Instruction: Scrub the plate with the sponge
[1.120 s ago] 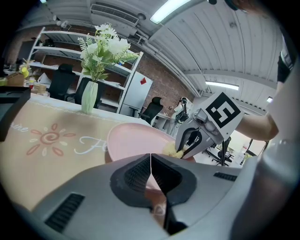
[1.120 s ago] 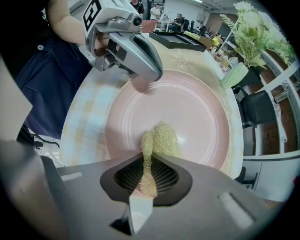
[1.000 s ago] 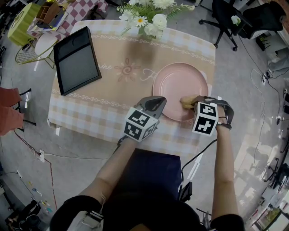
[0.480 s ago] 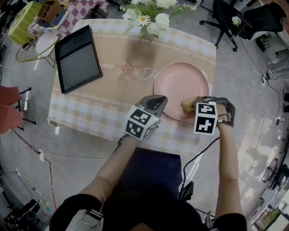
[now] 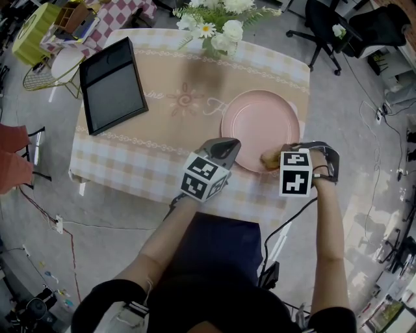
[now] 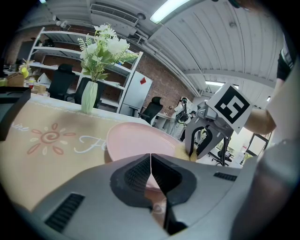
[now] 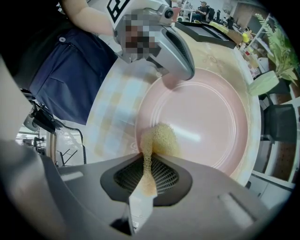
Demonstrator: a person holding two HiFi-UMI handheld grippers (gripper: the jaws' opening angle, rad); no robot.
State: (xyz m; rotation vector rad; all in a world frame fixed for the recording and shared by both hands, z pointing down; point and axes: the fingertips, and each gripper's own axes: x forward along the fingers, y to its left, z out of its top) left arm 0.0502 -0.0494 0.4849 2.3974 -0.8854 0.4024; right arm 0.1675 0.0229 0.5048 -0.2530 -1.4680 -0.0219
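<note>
On plate (image 5: 260,120), sponge (image 7: 161,138) pinched by right hand-held gripper (image 7: 146,164)

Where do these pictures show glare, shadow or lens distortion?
Right gripper view: a bright glare streak on the plate beside the sponge, edges bent by the wide lens. Left gripper view: the ceiling lamp is blown out white, corners are black. Head view: the flowers cast a soft shadow on the table.
</note>
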